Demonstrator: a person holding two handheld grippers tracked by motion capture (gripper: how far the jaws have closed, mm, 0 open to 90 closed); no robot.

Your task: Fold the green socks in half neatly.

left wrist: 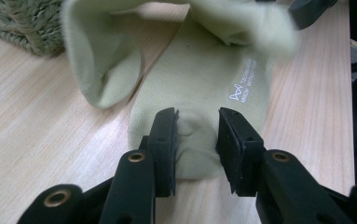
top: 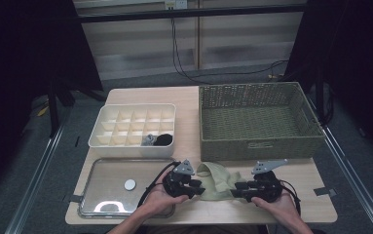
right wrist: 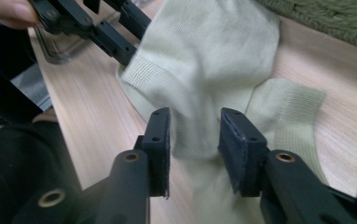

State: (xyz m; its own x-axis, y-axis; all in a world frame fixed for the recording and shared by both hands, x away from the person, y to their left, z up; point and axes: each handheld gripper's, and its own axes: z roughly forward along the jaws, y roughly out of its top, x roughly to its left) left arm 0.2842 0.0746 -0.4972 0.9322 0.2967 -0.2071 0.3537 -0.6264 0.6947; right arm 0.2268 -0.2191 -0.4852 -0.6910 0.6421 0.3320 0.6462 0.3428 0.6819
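Lying flat, pale green sock [left wrist: 204, 88], folded, w/ print

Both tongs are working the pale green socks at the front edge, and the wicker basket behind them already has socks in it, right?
Not quite. The high view shows the wicker basket empty. The rest holds: the left tongs and right tongs are both at the pale green socks near the table's front edge.

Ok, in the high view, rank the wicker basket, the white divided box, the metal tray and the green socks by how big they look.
1. Wicker basket, clearly largest.
2. White divided box and metal tray: similar footprint, and the tray lies nearer the camera, so I won't rank them.
3. Green socks, smallest, partly hidden by the grippers.
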